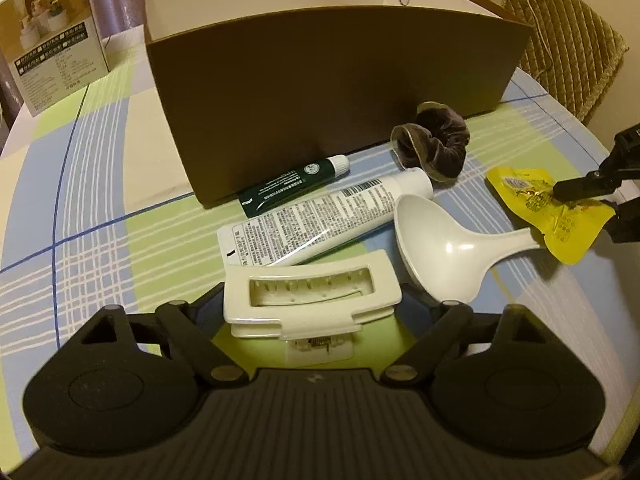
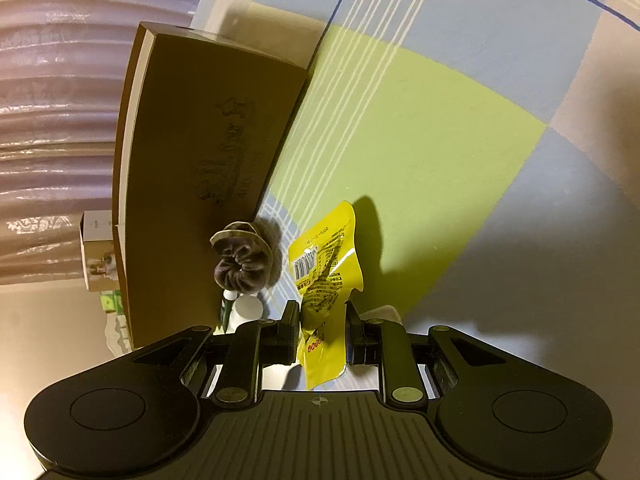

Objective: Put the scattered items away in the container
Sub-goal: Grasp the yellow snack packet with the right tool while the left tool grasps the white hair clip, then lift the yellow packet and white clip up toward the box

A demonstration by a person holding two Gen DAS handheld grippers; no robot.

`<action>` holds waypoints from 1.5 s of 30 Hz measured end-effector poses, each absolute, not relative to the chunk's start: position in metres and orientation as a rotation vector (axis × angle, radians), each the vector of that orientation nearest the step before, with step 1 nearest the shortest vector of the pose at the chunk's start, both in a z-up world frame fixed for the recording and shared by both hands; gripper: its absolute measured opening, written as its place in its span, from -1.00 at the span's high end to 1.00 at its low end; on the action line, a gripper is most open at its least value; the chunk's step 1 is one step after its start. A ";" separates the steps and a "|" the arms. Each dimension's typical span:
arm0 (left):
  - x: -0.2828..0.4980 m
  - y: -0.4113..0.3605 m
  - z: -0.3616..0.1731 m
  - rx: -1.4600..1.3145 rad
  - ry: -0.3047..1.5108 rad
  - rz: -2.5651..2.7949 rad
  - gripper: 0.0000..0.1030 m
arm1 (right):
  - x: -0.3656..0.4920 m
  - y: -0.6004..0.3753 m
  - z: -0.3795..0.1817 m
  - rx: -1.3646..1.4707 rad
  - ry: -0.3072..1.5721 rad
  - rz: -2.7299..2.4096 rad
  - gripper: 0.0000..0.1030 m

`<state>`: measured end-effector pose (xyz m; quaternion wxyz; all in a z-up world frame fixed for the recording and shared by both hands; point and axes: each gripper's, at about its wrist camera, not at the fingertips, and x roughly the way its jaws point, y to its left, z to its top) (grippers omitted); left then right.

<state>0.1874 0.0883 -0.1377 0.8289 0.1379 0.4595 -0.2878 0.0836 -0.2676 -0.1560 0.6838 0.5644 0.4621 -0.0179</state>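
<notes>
A white hair claw clip lies between the wide-spread fingers of my left gripper, which is open around it. Beyond it lie a white tube, a dark green tube, a white ladle and a dark velvet scrunchie, all in front of the brown box. At the right, my right gripper is shut on a yellow snack packet. In the right wrist view the yellow packet stands bent between the fingers of the right gripper, with the scrunchie beside the box.
The checked blue, green and white tablecloth covers a round table. A printed carton stands at the back left. A cushioned chair stands behind the table at the right. Curtains hang beyond the box.
</notes>
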 end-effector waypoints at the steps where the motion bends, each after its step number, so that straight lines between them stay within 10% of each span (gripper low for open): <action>1: 0.186 0.089 -0.137 0.292 0.976 -0.611 -0.65 | 0.083 -0.269 -0.156 1.263 1.038 -0.038 0.55; 45: 0.091 0.056 -0.091 0.249 1.048 -0.586 -0.64 | 0.056 -0.334 -0.144 1.287 1.131 0.124 0.55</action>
